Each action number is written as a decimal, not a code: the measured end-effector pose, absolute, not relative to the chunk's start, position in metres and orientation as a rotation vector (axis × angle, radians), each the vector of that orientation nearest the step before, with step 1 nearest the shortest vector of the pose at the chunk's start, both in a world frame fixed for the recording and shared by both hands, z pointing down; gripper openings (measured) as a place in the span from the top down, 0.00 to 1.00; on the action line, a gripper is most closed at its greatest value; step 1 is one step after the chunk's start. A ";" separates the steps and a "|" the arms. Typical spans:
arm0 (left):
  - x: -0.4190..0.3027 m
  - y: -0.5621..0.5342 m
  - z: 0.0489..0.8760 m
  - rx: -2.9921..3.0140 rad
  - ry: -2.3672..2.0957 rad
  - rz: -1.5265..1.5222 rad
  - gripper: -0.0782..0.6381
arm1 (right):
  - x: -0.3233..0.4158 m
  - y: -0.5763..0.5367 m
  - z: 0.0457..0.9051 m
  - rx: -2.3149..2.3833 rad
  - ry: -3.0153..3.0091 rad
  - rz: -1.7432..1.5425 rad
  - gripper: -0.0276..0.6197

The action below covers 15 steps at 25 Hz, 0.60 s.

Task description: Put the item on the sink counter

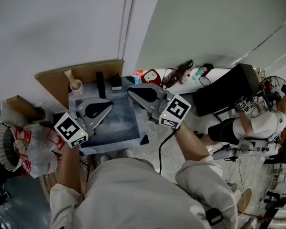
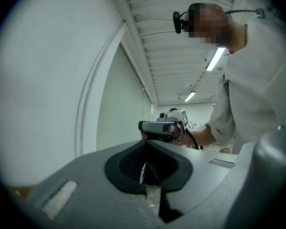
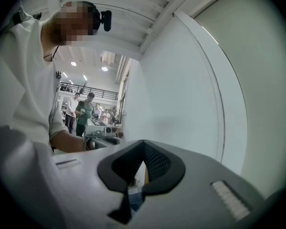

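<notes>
My left tongs (image 1: pixel 108 108) and right tongs (image 1: pixel 130 92) are pressed together, empty. A wooden cup (image 1: pixel 76 85) and black blocks (image 1: pixel 100 84) stand on the sink desk (image 1: pixel 121 128) beyond their tips; which is the item, I can't tell.

The left gripper (image 1: pixel 109 104) and the right gripper (image 1: pixel 130 92) are pale grey with black ribbed pads, and each carries a white cube (image 1: pixel 70 129) printed with black square markers. The sink counter (image 1: pixel 118 128) is a dull blue-grey, with brown cardboard (image 1: pixel 55 82), a translucent plastic bag (image 1: pixel 38 149) with red print and a red-and-white packet (image 1: pixel 151 76) around it. The person's shirt (image 1: pixel 133 194) is off-white and the wall (image 1: pixel 47 27) is plain white.
</notes>
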State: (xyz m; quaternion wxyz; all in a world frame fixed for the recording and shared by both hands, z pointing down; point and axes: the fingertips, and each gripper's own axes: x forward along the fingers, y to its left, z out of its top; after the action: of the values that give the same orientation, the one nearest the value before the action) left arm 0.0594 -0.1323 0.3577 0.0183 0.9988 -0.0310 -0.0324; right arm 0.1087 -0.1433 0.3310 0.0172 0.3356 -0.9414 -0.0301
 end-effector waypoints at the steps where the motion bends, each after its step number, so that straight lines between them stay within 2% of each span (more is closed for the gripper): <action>1: 0.059 -0.132 0.358 3.102 -0.097 -0.101 0.88 | 0.108 -0.143 0.331 1.041 -2.925 -0.094 0.95; 15: 0.059 -0.138 0.357 3.097 -0.094 -0.101 0.88 | 0.108 -0.147 0.331 1.033 -2.917 -0.098 0.95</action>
State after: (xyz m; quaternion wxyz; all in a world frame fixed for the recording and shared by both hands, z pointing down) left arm 0.0593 -0.1376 0.3572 0.0207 0.9988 -0.0304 -0.0327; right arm 0.1078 -0.1468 0.3314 0.0225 0.3336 -0.9419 -0.0315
